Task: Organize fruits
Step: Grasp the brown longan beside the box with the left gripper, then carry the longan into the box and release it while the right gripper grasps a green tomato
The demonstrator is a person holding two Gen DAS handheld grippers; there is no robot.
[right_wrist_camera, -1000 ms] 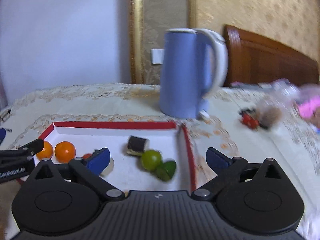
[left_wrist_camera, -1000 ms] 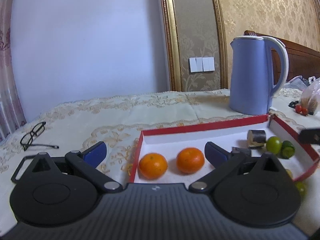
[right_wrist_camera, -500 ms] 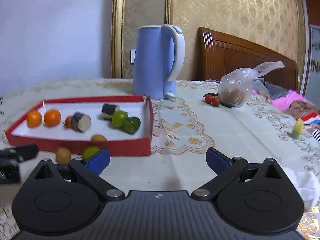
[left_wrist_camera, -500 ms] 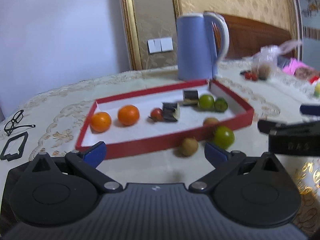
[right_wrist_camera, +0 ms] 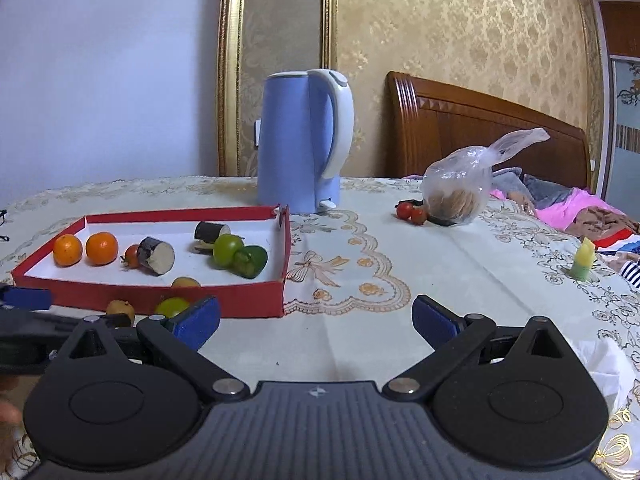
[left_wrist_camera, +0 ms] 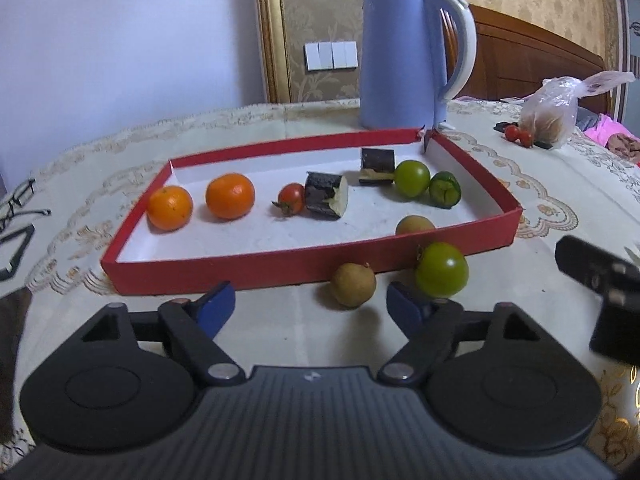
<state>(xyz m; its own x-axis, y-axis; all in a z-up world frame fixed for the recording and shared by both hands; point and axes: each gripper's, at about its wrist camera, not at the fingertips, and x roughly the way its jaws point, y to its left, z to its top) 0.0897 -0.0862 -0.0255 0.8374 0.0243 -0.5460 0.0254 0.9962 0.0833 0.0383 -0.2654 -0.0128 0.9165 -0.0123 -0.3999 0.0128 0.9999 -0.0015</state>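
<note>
Left wrist view: my left tongs [left_wrist_camera: 310, 304] gape wide over the surface [left_wrist_camera: 280, 320], gripping nothing; a brown fruit [left_wrist_camera: 353, 284] and green tomato [left_wrist_camera: 441, 269] lie just outside the red tray [left_wrist_camera: 248, 266] holding two oranges [left_wrist_camera: 230, 195]. Right wrist view: my right tongs [right_wrist_camera: 316, 318] also spread wide, empty, beside the tray [right_wrist_camera: 240, 300]; blue kettle [right_wrist_camera: 306, 142] behind.

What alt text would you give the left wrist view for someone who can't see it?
The open left gripper hovers over a lace tablecloth, facing a brown longan and a green tomato lying just outside a red tray. The tray holds two oranges, a red tomato, eggplant pieces and green fruit; a blue kettle stands behind.
</note>
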